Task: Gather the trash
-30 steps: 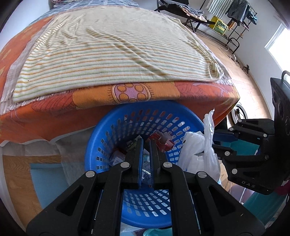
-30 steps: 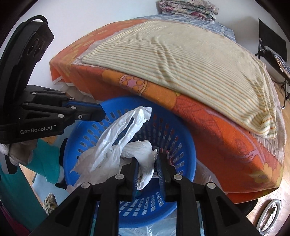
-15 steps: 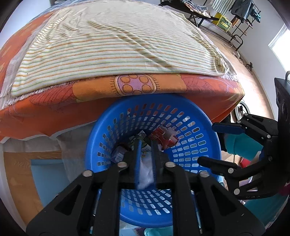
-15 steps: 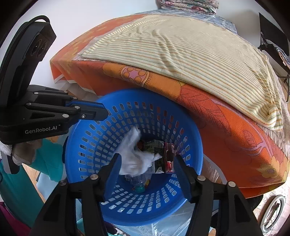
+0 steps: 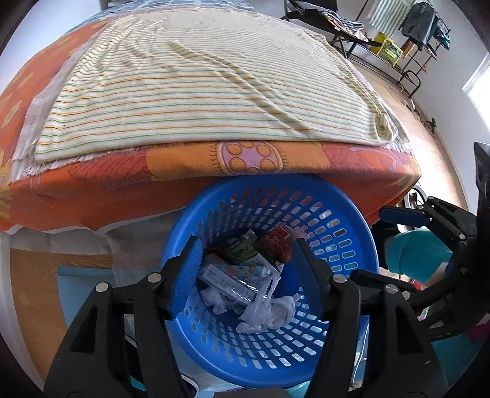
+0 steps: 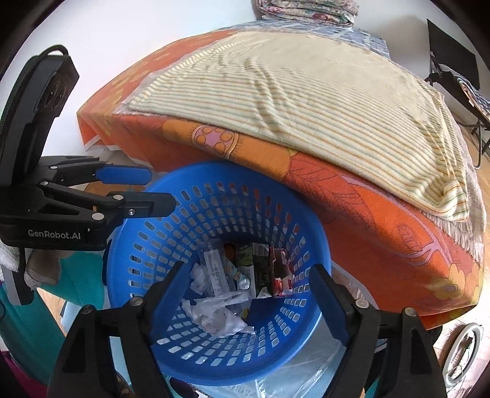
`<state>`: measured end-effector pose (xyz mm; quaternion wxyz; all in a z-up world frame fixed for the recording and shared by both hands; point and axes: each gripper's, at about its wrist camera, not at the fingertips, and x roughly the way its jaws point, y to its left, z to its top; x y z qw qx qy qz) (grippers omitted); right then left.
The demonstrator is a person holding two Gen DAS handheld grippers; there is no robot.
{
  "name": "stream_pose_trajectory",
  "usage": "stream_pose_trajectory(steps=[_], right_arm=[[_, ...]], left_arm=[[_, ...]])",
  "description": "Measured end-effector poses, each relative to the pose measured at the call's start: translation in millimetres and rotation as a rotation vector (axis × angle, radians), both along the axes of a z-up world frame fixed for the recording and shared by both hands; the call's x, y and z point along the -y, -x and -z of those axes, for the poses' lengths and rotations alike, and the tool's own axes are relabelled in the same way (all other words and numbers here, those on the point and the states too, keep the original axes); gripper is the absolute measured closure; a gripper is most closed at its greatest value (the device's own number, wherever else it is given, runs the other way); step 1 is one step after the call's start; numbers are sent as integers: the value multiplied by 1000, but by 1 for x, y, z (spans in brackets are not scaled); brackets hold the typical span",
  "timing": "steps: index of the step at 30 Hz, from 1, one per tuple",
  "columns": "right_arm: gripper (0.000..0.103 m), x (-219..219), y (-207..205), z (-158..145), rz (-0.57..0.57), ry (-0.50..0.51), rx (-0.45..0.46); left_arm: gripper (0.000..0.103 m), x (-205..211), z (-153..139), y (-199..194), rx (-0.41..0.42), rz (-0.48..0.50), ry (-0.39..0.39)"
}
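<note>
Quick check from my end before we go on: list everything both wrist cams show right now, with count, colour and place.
Basket: one, blue, perforated, on the floor against the bed's edge.
Plastic bag: one, white, crumpled, at the basket's bottom.
Clear plastic pack: one, transparent, in the basket beside the bag.
Cartons: a few, green, dark and white, in the basket; exact count unclear.
Red wrapper: one, in the basket, right of the cartons.
Bed cover: one, orange, patterned.
Striped blanket: one, cream, on top of the bed.
Folded bedding: one stack, at the bed's far end.
Drying rack: one, dark, far corner, clothes on it.
Left gripper: open, over the basket.
Right gripper: open, over the basket.
</note>
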<state>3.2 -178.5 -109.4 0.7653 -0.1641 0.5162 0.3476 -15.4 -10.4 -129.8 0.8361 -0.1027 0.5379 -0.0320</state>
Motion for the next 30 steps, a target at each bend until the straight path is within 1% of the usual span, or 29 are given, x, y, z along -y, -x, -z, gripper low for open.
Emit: stream_pose_trajectory(steps=[3,5,9,14,21,26,28,30], right_arm=[[17,0,-2,-3,13,1,6],[15,0,-5,-5,22,0,11],[11,0,-10,-12,53,-1,24],[10,2,-20,-25,89,-24,47],[10,7,-33,-55,152,-62,148],[8,12,-44,-77,200,-111,198],[8,14,-48,-86,216,-132,220],[5,16,-50,-95,237,-155,246]], left_arm=[[34,-2,-3,-1,11,-14,0],[29,-4,-6,-2,20,-26,-1],[29,-7,-15,-4,45,-39,-6],[29,-12,-30,-9,86,-58,-12],[28,-21,-55,-16,163,-102,-20],[27,-24,-80,-20,243,-119,-37],[24,-25,-90,-20,274,-123,-46],[20,-27,-101,-21,312,-135,-47]])
